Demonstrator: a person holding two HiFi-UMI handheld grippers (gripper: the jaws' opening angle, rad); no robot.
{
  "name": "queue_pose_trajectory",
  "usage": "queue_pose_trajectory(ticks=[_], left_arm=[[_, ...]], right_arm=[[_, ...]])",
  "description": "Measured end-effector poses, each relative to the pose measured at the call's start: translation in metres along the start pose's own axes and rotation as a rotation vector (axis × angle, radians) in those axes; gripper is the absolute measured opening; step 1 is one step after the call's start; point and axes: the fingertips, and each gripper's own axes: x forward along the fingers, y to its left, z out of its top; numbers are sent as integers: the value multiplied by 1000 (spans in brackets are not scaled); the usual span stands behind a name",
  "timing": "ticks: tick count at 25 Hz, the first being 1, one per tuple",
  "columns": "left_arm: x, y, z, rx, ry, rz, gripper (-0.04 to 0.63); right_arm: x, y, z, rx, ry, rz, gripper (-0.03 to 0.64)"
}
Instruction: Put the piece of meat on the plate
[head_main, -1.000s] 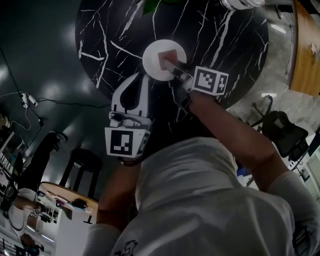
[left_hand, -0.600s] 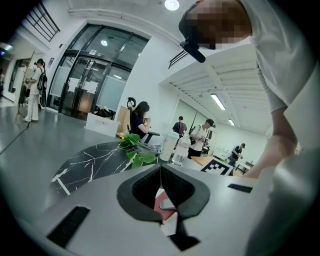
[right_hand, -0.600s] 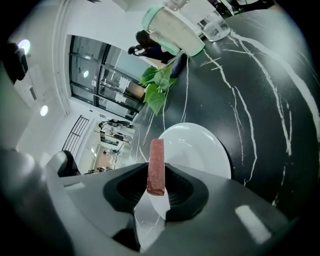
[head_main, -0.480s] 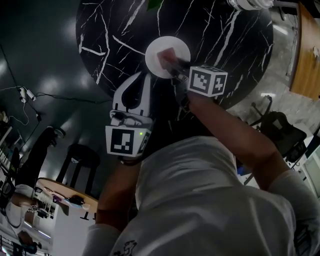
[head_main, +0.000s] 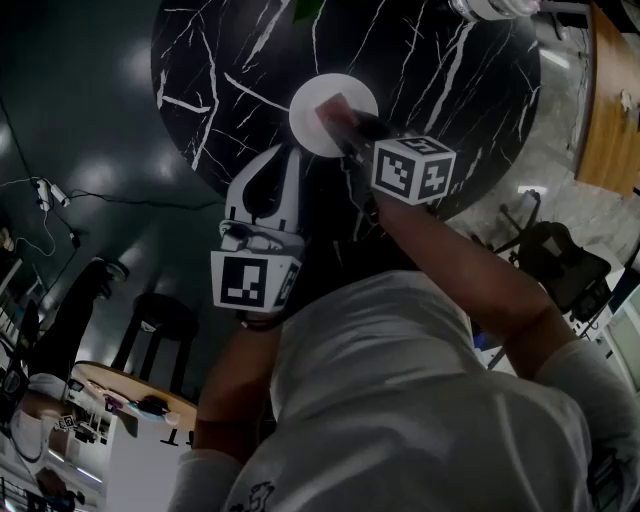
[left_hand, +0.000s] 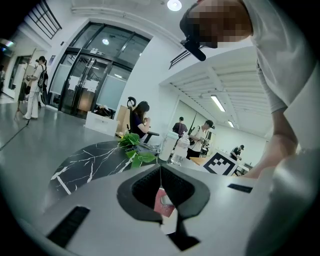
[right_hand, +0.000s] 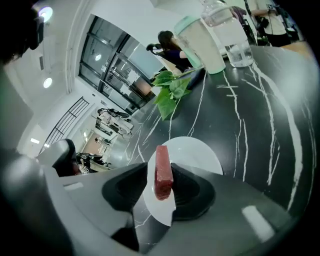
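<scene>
Rolled since a moment ago, the right gripper has just been opening its jaws, now slack around the piece of meat on edge over the middle of the plate, so release seems underway and a clean withdrawal comes next.

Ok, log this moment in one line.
right hand-held gripper: jaws just opening, piece of meat upright between them | below: plate | left hand-held gripper: shut, empty

The right gripper covers the plate's lower-right rim in head view.
</scene>
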Motion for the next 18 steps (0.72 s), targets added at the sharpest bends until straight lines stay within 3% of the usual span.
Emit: queue_pose_trajectory(ticks=[4,18], left_arm=[[-2,1,4,4,0,-6,8],[-12,-4,6,19,-6,-20,8]], right_arm=[[-9,4,11,-70,-35,-19,112],[-29,-2,23,-89,-106,-65,112]])
